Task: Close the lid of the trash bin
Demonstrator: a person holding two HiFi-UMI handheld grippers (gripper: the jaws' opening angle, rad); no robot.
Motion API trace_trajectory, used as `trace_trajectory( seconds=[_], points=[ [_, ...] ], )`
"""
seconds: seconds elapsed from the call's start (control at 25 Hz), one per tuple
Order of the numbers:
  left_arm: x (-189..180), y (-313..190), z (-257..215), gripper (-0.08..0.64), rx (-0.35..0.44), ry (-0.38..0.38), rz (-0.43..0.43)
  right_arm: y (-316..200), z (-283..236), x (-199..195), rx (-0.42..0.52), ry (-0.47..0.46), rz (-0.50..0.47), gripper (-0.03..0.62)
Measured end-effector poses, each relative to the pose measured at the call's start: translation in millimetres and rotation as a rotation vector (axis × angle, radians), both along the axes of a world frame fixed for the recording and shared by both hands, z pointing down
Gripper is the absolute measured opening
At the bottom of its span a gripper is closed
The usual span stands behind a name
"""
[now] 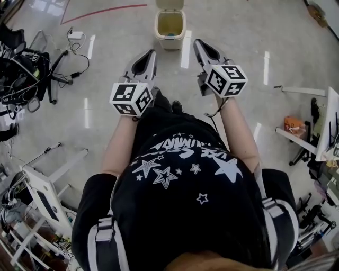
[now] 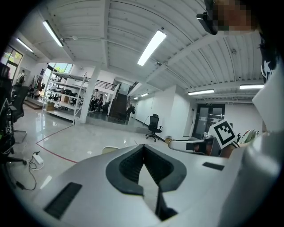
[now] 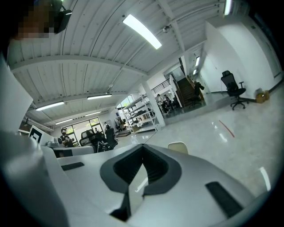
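Your 2 grippers, left gripper [image 1: 152,53] and right gripper [image 1: 197,42], are both pinched shut with nothing inside, and the trash bin [image 1: 170,43] sits on the floor straight ahead between them, its lid [image 1: 169,4] standing up on the far side.

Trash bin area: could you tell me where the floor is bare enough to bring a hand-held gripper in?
Bare floor lies between the trash bin, the left hand-held gripper and the right hand-held gripper, and to the bin's right. Crowded: cables and chair base far left, desks at the right edge.
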State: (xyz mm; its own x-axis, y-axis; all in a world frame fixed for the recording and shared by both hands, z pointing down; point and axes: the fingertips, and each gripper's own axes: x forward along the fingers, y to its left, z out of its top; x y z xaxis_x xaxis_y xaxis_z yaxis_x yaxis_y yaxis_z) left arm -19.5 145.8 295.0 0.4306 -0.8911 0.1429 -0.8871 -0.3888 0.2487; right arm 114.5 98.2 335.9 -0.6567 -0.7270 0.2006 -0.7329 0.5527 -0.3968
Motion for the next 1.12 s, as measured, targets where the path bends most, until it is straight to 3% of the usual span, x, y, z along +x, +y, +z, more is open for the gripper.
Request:
trace_trajectory(
  seconds=[0.36, 0.68, 1.12],
  points=[
    [8, -59, 4, 0.011, 0.001, -0.006, 0.069, -47, 6, 18, -0.016, -0.010, 0.092, 0.002],
    [-2, -140, 11, 0.012, -0.012, 0.003, 0.117, -116, 15, 11, -0.040, 0.007, 0.147, 0.002],
    [-61, -258, 22, 0.012, -0.046, 0.017, 0.161, -235, 17, -33, -0.061, 0.054, 0.224, 0.002]
  ],
)
